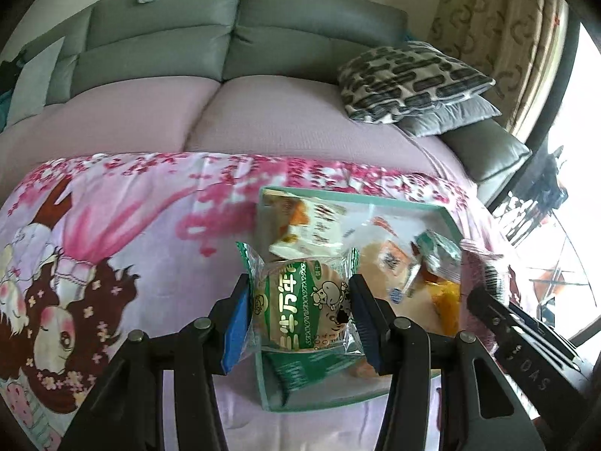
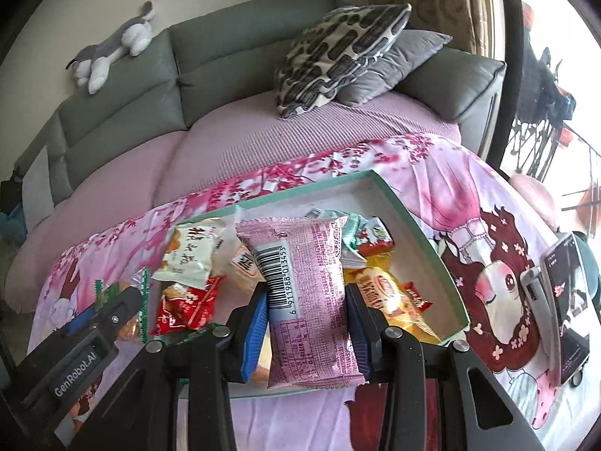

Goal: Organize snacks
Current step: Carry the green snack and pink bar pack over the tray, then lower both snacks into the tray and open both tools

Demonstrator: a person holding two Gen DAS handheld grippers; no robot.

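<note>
Both tools are loaded up over the green-rimmed tray [image 2: 424,233], which sits on the pink cartoon-print sheet [image 1: 150,233] in front of the grey sofa [image 1: 240,30]. The left tool [image 1: 300,319] pinches a round biscuit in a green-and-clear wrapper [image 1: 300,312] just above the tray's near edge. The right tool [image 2: 306,323] clamps a pink snack packet [image 2: 308,289], barcode side up, over the tray's middle. Inside the tray there's a pile of other snacks: a white-and-orange pack [image 2: 188,251], a red one [image 2: 186,306], a yellow one [image 2: 390,297]. A phone on a stand [image 2: 567,308] is right of the tray.
</note>
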